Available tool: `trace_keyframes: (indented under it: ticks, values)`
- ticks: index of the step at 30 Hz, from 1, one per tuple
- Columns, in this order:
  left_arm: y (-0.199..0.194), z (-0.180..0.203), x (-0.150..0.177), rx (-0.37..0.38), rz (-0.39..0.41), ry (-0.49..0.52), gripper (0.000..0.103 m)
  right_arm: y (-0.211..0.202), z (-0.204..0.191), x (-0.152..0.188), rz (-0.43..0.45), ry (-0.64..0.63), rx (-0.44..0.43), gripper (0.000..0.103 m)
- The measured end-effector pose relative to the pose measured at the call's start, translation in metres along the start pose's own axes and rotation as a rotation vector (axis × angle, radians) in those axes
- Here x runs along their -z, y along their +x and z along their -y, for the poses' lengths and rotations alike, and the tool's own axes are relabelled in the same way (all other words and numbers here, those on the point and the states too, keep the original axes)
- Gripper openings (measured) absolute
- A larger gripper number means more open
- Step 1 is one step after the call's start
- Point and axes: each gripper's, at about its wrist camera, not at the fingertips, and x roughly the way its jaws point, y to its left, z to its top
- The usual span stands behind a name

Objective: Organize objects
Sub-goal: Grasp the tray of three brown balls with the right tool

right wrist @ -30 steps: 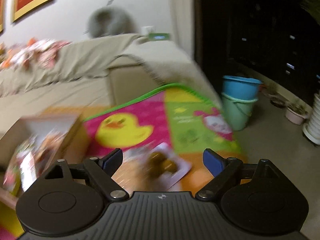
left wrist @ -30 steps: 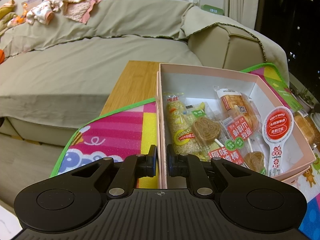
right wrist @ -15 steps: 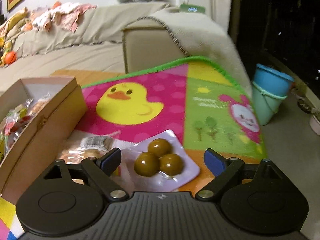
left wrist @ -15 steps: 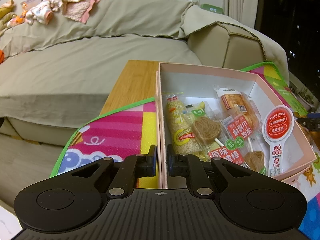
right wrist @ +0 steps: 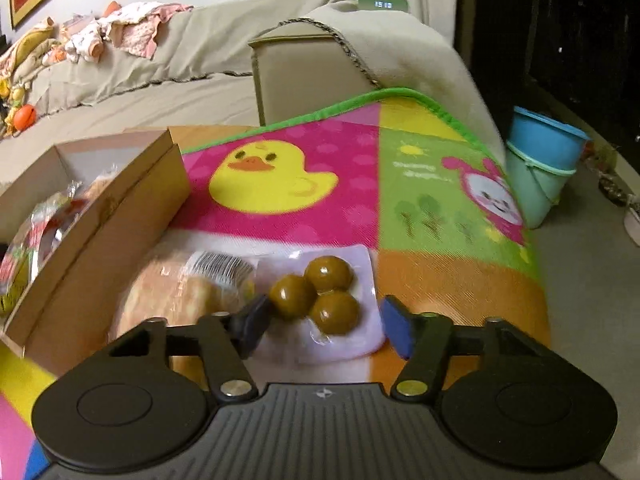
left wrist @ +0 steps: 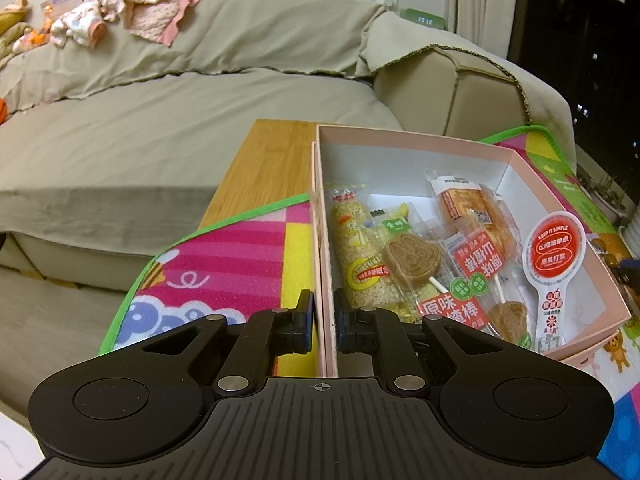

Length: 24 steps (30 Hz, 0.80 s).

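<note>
The left hand-held gripper (left wrist: 324, 322) is clenched on the near left wall of the pink box (left wrist: 404, 136), one finger outside and one inside. The box sits on the play mat (left wrist: 240, 248) covering the counter (left wrist: 272, 148). Inside lie a rice-cracker roll (left wrist: 360, 264), a rabbit lollipop (left wrist: 412, 258), a pastry pack (left wrist: 476, 212) and a round-headed red label (left wrist: 556, 248). To the right, on the mat beside the box, a bread pack (right wrist: 176, 292) touches a pouch of three brown balls (right wrist: 320, 292). The right hand-held gripper (right wrist: 324, 324) is released, its fingers straddling that pouch.
</note>
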Motion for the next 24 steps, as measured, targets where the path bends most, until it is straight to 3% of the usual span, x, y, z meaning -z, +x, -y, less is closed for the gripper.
trace_keyframes:
  ticks: [3,4,5,7,10,16,21,24]
  values:
    - [0.0,-0.001,0.0,0.002,0.002,-0.002,0.013,-0.014,0.004,0.015,-0.012,-0.01,0.024,0.051]
    - [0.0,-0.001,0.0,0.003,0.002,-0.004,0.013,-0.02,0.003,0.02,-0.006,-0.024,0.025,0.054]
    - [0.0,-0.001,0.0,0.003,0.003,-0.005,0.013,-0.024,0.002,0.024,-0.003,-0.037,0.02,0.067]
    - [0.001,-0.001,0.0,0.003,0.002,-0.008,0.013,-0.03,-0.001,0.029,0.015,-0.051,0.008,0.081]
    - [0.001,-0.001,0.0,0.001,0.0,-0.008,0.013,-0.024,-0.007,0.031,0.013,-0.062,0.0,0.083]
    - [0.001,-0.001,0.0,-0.003,-0.006,-0.006,0.013,0.004,-0.016,0.01,0.024,-0.075,0.019,0.097]
    - [0.0,-0.001,0.0,-0.006,-0.008,0.0,0.013,0.022,-0.012,-0.005,0.017,-0.018,-0.001,0.093]
    - [0.001,0.0,0.0,-0.006,-0.01,0.0,0.013,0.018,-0.018,-0.005,0.021,-0.03,-0.011,0.072]
